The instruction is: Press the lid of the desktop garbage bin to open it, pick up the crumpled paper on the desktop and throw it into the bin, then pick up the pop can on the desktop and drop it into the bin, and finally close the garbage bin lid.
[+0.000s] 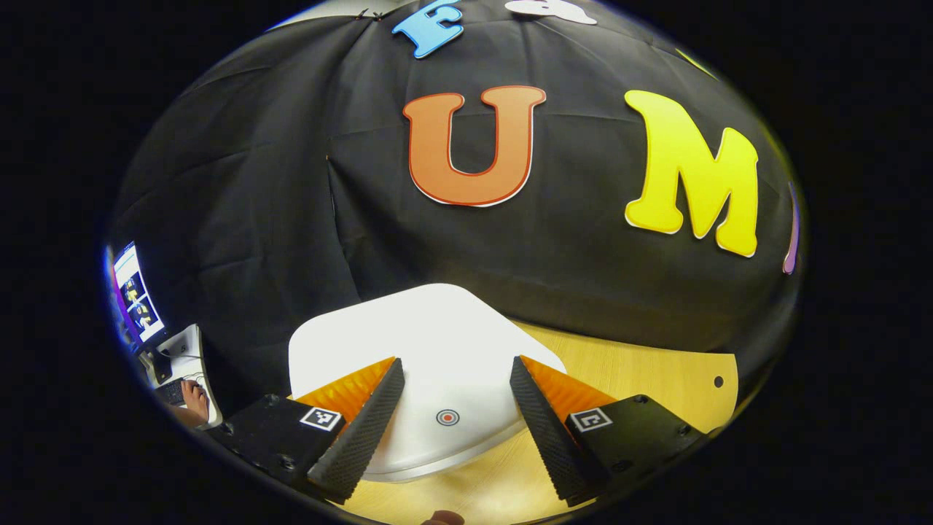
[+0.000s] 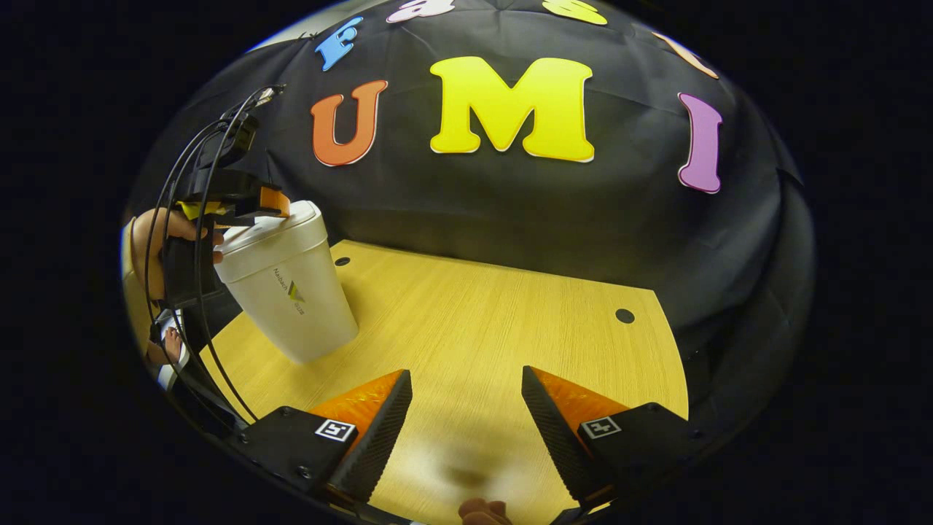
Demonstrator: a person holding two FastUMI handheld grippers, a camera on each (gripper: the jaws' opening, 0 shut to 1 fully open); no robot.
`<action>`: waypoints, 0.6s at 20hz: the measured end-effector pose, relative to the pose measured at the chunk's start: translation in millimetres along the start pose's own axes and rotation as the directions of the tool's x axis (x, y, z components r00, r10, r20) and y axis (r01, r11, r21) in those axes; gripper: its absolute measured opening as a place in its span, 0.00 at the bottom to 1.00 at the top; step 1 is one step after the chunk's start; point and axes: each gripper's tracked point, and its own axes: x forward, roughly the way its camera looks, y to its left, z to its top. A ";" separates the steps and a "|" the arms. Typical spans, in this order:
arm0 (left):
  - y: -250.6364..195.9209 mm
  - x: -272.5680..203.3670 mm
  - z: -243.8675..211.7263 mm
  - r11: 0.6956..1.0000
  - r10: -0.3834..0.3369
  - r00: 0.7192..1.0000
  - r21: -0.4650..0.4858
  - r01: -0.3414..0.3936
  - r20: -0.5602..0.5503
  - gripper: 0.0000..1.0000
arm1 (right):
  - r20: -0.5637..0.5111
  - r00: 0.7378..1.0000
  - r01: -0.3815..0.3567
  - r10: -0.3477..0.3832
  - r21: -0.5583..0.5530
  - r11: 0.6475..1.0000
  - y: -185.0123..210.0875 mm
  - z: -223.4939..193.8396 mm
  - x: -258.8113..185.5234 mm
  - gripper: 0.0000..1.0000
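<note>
Your left gripper point(image 1: 455, 408), jaws wide, hangs just above the bin's shut lid point(image 1: 437, 350), your right gripper point(image 2: 466, 419) open and empty over the desktop point(image 2: 496, 313): no paper or can in sight, so likely finished.

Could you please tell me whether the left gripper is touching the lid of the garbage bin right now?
Cannot tell. In the right gripper view the left gripper sits at the lid, but no plain contact or gap shows.

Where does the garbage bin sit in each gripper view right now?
Left gripper view: the garbage bin sits low centre, its closed lid between the left claw fingers.
Right gripper view: the bin stands at the left on the wooden desktop.
Shared landmark: the desktop's round hole.
</note>
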 end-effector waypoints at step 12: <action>3.7 1.1 0.3 0.999 0.045 0.988 -0.014 -0.044 0.145 0.98 | -0.003 0.999 -0.039 0.039 0.036 0.999 7.3 -0.7 6.3 0.96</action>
